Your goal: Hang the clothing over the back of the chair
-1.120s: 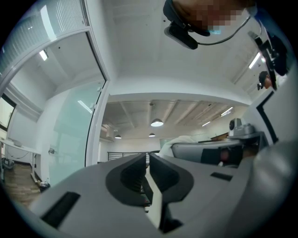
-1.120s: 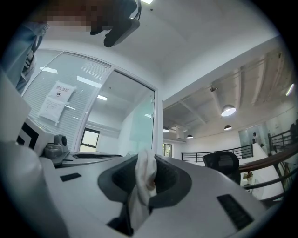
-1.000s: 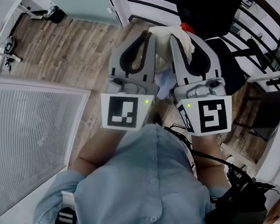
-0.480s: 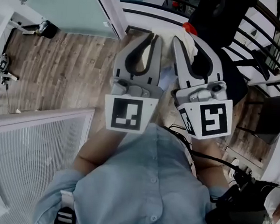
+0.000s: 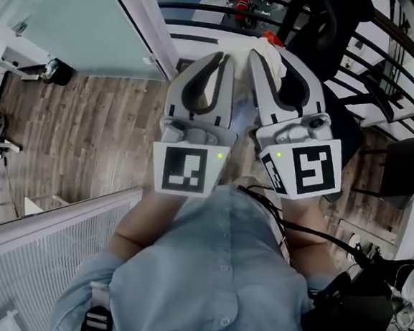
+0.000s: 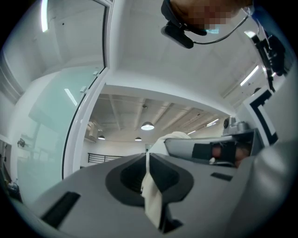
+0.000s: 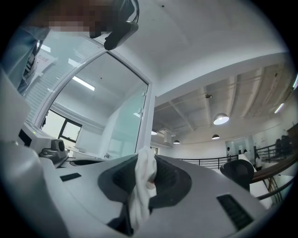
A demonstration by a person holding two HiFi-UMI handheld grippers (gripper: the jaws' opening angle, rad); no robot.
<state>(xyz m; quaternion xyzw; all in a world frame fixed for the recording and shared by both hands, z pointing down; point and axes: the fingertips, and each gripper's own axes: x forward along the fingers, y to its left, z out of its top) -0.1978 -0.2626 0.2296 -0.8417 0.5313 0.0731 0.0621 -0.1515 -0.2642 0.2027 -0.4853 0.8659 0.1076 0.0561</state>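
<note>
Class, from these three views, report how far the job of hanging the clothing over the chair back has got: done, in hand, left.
Done: the white cloth garment has been picked up. In hand: the left gripper and the right gripper each pinch a fold of it, held side by side in front of the person. Left: draping it over the back of the black chair just ahead, not yet done.

the left gripper (image 5: 222, 60) and the right gripper (image 5: 272, 57) are held out in front of the chest, side by side and close together, pointing away from the body and roughly level. each has its jaws closed on a fold of white cloth (image 6: 152, 197). the left forearm (image 5: 146, 224) and right forearm (image 5: 305, 243) reach forward, bent at the elbows.
</note>
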